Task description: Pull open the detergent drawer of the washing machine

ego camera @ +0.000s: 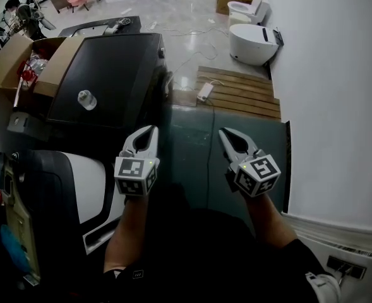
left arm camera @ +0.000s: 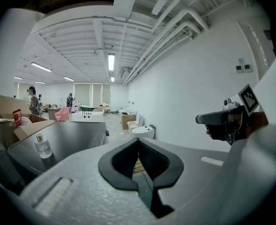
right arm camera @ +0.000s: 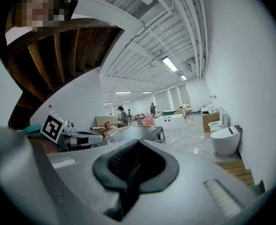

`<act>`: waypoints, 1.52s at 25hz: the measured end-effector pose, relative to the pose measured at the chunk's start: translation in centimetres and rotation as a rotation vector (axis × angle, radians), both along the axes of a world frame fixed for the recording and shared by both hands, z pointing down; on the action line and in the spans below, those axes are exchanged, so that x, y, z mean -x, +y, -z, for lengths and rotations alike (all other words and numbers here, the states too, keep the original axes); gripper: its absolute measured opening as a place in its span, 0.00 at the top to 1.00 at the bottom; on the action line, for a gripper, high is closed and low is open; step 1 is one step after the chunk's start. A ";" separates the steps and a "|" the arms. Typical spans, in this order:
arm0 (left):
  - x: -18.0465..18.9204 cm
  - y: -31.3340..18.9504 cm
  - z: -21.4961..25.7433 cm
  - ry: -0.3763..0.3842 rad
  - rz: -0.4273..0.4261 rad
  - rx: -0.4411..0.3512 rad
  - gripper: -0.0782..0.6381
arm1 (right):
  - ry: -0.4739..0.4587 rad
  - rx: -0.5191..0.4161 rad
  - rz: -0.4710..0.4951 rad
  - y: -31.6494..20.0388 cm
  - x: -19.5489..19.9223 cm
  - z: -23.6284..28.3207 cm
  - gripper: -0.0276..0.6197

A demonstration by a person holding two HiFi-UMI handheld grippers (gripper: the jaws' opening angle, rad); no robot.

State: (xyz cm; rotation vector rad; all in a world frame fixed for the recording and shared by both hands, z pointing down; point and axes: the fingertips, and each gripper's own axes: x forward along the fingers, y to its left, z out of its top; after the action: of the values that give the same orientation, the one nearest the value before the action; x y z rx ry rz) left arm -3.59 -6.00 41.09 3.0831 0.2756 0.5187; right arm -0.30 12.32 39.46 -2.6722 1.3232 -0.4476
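Head view | left gripper [ego camera: 152, 130] closed, empty | right gripper [ego camera: 224, 132] closed, empty | washing machine [ego camera: 116, 68] front hidden

Dark-topped washing machine [ego camera: 119, 68] — ahead, left
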 end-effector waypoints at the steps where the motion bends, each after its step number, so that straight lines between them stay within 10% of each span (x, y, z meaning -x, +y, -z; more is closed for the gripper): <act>1: -0.7 -0.5 -0.1 -0.002 -0.004 0.000 0.88 | -0.002 0.001 0.001 -0.6 -0.7 -0.1 0.95; 19: -6.7 -7.6 -1.8 -0.116 -0.039 0.028 0.88 | -0.037 0.010 0.000 -9.2 -5.8 -1.2 0.95; 38: -6.7 -9.7 -2.0 -0.006 -0.032 0.059 0.88 | -0.078 0.036 0.035 -12.3 -6.5 -2.2 0.95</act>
State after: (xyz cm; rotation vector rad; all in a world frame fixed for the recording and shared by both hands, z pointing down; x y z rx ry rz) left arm 3.12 -15.69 43.12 3.0238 0.3345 0.5113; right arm 6.16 -0.02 41.66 -2.6347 1.3539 -0.5799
